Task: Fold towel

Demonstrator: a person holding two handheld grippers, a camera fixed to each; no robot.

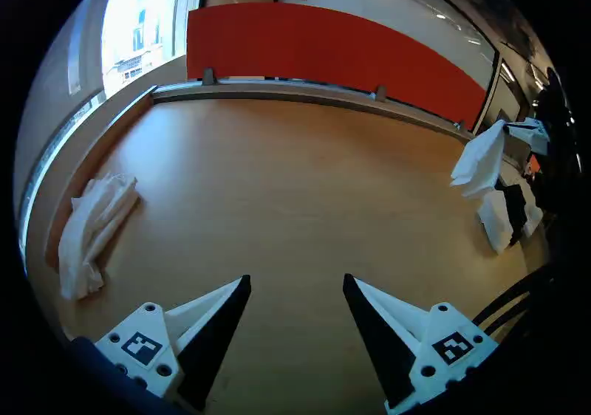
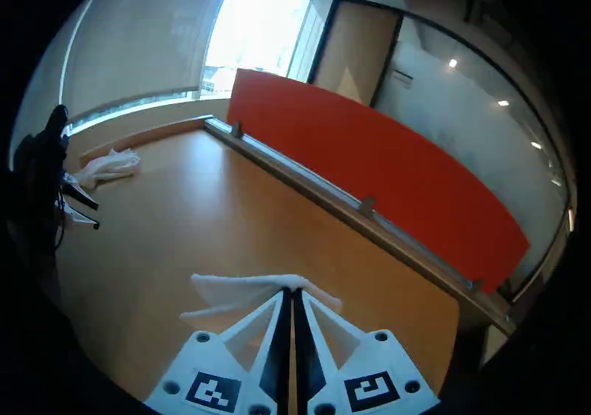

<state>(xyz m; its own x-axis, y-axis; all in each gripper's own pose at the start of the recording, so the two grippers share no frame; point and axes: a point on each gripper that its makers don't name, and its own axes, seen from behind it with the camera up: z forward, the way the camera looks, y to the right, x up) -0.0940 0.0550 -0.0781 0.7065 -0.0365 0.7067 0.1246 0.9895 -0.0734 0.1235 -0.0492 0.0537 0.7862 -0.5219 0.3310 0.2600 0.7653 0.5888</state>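
Right gripper (image 2: 289, 294): clenched on the towel (image 2: 236, 288), lower centre of frame; the cloth spreads crosswise beyond the tips, mostly leftward
Left gripper (image 1: 295, 280): released, jaws wide over bare table (image 1: 295, 179)
Towel seen from left gripper: far right of frame (image 1: 479, 162), held lifted; judged well apart, so the right gripper is nearer
Second towel (image 1: 94, 229): crumpled, left edge of frame

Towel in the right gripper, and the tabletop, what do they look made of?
Towel: likely soft cloth, perhaps cotton, matte white; it sags and creases at the right gripper. Tabletop: wood or wood-look laminate, smooth with slight sheen; even tan tone, soft glare.
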